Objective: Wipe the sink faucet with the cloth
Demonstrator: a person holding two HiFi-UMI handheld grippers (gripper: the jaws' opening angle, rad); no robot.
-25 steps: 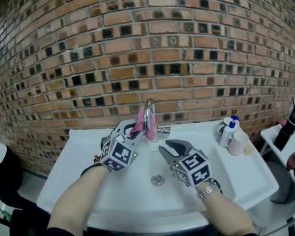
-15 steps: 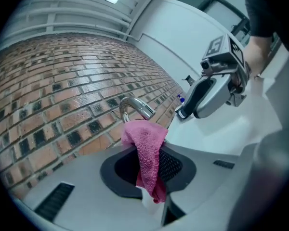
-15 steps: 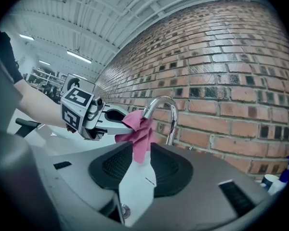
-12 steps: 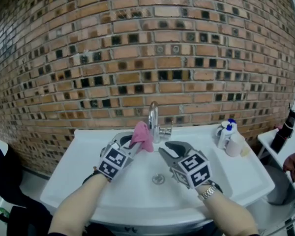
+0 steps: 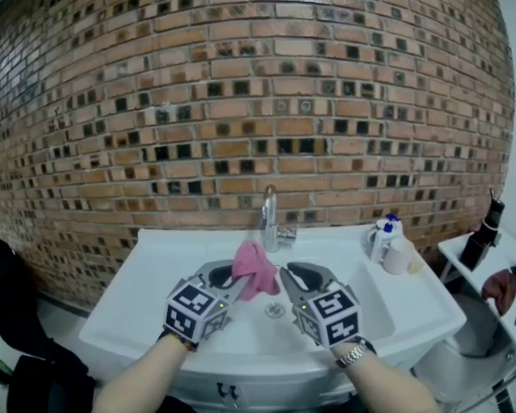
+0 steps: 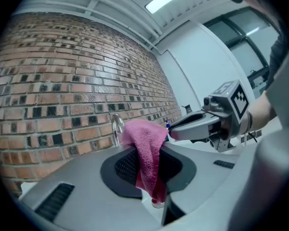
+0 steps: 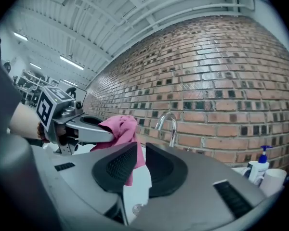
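A pink cloth (image 5: 256, 268) hangs from my left gripper (image 5: 230, 275), which is shut on it over the white sink (image 5: 155, 256). In the left gripper view the cloth (image 6: 147, 148) drapes down between the dark pads (image 6: 126, 166). The chrome faucet (image 5: 269, 218) stands behind, clear of the cloth. My right gripper (image 5: 297, 276) sits just right of the cloth, and its jaws are closing to a narrow gap. In the right gripper view the cloth (image 7: 118, 129) hangs beyond the left pad (image 7: 116, 166), which does not press on it.
A pump bottle (image 5: 383, 239) and a white cup (image 5: 398, 255) stand on the sink's right rim. The drain (image 5: 275, 310) lies below the grippers. A dark bottle (image 5: 482, 239) stands on a side table at the right. A brick wall (image 5: 241, 101) backs the sink.
The cloth has come off the faucet, and both grippers have drawn back toward the sink's near edge. The left gripper has rolled. The right jaws look narrower.
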